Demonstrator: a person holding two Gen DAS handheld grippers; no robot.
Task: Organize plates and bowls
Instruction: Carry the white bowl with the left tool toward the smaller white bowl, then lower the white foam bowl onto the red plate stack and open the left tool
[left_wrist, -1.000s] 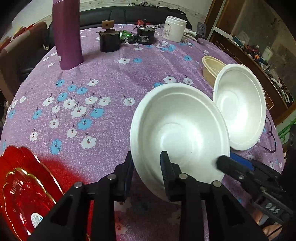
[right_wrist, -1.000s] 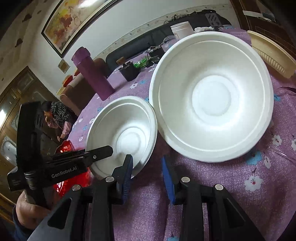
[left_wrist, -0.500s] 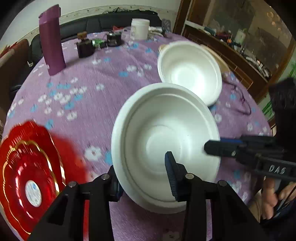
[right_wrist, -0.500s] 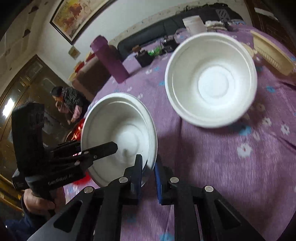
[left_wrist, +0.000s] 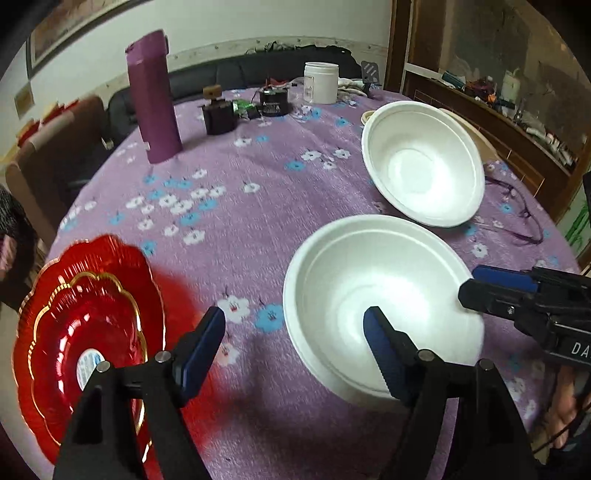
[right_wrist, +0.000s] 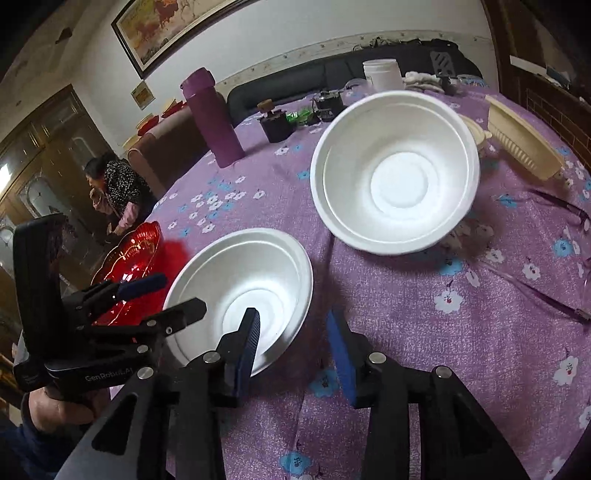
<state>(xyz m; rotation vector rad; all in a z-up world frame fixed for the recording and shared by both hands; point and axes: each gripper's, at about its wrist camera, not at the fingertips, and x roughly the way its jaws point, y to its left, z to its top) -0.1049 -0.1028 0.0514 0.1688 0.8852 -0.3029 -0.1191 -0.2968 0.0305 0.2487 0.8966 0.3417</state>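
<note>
Two white foam bowls sit on the purple flowered tablecloth. The near bowl (left_wrist: 384, 306) (right_wrist: 240, 288) lies between both grippers. My left gripper (left_wrist: 291, 332) (right_wrist: 179, 293) straddles its left rim, one finger over the bowl and one outside; its jaws are opening and no pad touches. My right gripper (right_wrist: 291, 332) (left_wrist: 471, 284) straddles the opposite rim, jaws also opening with a gap on both sides. The far bowl (left_wrist: 423, 162) (right_wrist: 395, 173) rests alone further back. A stack of red scalloped plates (left_wrist: 85, 339) (right_wrist: 129, 254) sits at the table's left edge.
A tall purple flask (left_wrist: 155, 99), dark jars (left_wrist: 218, 116) and a white jar (left_wrist: 320, 83) stand at the back. A cream basket (right_wrist: 521, 144) and spectacles (right_wrist: 561, 206) lie to the right. A person (right_wrist: 114, 188) sits beyond the table's left side.
My left gripper held the near bowl tilted up, then the right gripper shut on its other rim. Both have since opened and the bowl lies flat on the cloth.
</note>
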